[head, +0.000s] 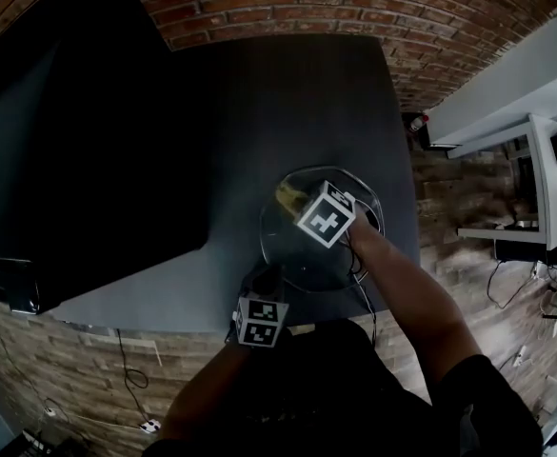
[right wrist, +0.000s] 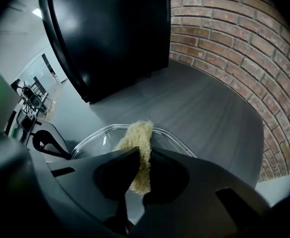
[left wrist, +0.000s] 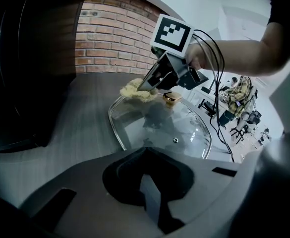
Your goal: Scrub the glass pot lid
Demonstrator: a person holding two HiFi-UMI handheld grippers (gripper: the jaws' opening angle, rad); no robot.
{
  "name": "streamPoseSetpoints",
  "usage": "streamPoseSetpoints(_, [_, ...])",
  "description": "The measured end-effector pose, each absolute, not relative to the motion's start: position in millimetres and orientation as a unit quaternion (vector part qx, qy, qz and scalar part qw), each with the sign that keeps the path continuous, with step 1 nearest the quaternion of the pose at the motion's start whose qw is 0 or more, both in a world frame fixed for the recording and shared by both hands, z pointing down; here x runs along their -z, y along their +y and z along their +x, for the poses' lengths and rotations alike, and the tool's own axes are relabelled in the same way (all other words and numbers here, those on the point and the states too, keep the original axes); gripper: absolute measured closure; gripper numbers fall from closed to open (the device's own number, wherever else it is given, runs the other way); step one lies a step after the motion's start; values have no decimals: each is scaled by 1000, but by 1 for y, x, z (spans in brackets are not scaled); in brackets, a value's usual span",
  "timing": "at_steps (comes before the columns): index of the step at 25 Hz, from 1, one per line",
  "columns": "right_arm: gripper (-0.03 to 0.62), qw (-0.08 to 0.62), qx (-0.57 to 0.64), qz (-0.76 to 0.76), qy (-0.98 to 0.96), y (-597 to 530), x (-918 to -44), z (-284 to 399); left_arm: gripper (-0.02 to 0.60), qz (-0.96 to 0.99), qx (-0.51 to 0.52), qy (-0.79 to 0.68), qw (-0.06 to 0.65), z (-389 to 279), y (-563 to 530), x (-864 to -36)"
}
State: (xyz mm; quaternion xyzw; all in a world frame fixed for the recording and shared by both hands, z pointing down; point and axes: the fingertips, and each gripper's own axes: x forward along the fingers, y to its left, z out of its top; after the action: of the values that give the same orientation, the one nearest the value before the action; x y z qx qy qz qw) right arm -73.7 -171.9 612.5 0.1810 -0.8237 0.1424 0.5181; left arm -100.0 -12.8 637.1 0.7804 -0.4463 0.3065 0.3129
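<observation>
On glass pot lid, far rim | right gripper fingers clamped scrubber | left gripper fingers pinched near rim | flat overlapping strokes seemed best.

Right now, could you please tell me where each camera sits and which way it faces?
Head view: on the head, steeply down at the glass lid on the dark table; both forearms show.
Left gripper view: on the left tongs at the lid's rim, facing the right tongs and brick wall.
Right gripper view: on the right tongs, facing the table past the scrubber they clamp.
All share lid and scrubber.
</observation>
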Motion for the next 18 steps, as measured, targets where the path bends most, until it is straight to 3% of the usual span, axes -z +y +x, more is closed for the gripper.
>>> streamPoseSetpoints(18, [544, 495, -212, 287, -792, -205, -617, 21, 548, 775, -309, -454, 311, -100, -15, -637])
